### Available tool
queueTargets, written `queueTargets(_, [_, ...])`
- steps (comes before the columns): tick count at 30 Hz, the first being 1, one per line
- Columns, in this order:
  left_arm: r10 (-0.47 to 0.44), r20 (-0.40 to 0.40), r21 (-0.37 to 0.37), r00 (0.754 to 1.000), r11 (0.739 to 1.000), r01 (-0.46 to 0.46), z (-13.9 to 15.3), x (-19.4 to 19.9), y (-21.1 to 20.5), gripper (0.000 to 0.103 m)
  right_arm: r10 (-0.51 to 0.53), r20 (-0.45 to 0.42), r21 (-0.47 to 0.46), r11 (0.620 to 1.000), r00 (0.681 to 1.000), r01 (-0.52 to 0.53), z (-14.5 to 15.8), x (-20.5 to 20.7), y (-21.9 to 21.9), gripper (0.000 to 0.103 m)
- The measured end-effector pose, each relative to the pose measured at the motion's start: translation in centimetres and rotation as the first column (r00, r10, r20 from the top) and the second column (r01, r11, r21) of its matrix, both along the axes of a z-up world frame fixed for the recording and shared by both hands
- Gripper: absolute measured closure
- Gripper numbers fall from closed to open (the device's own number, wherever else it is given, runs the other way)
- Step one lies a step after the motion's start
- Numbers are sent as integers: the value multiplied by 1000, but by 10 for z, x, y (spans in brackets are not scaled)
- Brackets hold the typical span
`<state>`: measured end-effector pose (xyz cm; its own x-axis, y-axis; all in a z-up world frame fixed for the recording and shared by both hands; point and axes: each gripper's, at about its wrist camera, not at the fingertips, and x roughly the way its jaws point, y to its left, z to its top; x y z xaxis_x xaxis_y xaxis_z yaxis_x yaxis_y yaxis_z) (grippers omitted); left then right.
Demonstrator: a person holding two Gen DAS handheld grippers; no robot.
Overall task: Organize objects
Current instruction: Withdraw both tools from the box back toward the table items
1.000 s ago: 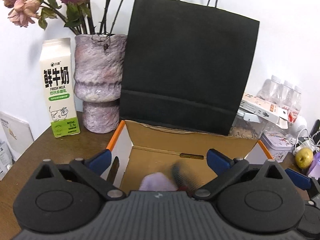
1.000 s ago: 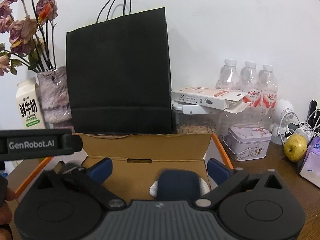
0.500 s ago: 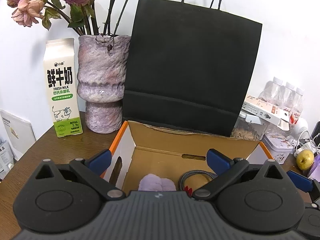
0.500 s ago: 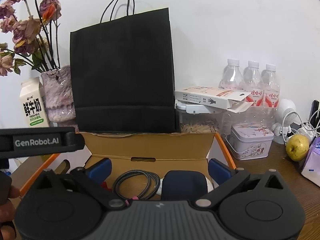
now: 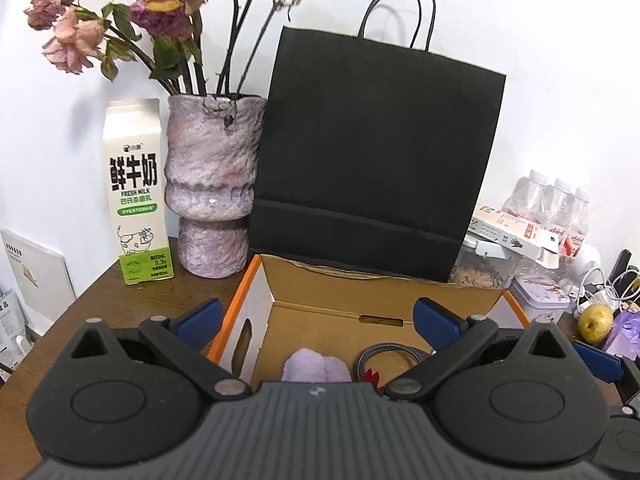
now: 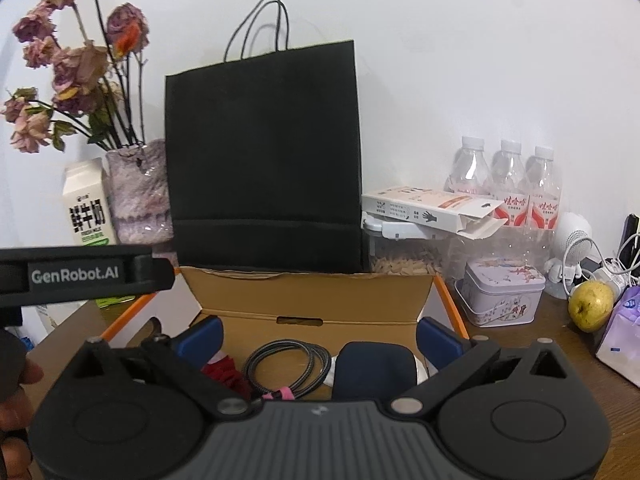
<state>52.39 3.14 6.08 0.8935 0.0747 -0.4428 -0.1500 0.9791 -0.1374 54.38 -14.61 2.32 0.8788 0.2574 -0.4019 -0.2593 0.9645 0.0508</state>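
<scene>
Brown surface point(image 6: 568, 344) carries the cardboard box point(image 6: 308, 292), coiled braided cable point(image 6: 288, 364) lying inside: light, floppy, best pinched across its bundled loops; left tongs point(image 5: 316, 320) and right tongs point(image 6: 318, 336) both released, empty.

I count 3 water bottles point(image 6: 508, 184), 1 black paper bag point(image 6: 266, 160), 1 milk carton point(image 5: 136, 196), 1 vase point(image 5: 214, 192), 1 tin point(image 6: 502, 294), 1 pear point(image 6: 591, 306) at 3 o'clock, 1 cardboard box point(image 6: 312, 300), 1 coiled cable point(image 6: 288, 368) inside.
</scene>
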Motion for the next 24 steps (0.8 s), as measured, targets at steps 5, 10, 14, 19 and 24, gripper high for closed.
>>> queueTargets(5, [-1, 5, 7, 1000, 1000, 1, 3, -19, 4, 0, 13, 16, -9, 1000, 1000, -13, 4, -19, -5, 0])
queueTargets(10, [-16, 9, 21, 1000, 1000, 16, 4, -41, 4, 0, 35, 18, -25, 999, 999, -35, 5, -42, -11, 0])
queueTargets(14, [-18, 8, 28, 1000, 999, 17, 4, -59, 4, 0, 49, 24, -35, 998, 999, -48, 5, -61, -14, 0])
queueTargets(19, [-21, 17, 22, 1000, 1000, 21, 2, -82, 7, 0, 57, 22, -47, 997, 998, -56, 2, -86, -20, 0])
queueTargets(24, [-29, 20, 33, 999, 999, 28, -1, -107, 6, 0, 71, 21, -53, 996, 997, -70, -1, -109, -25, 0])
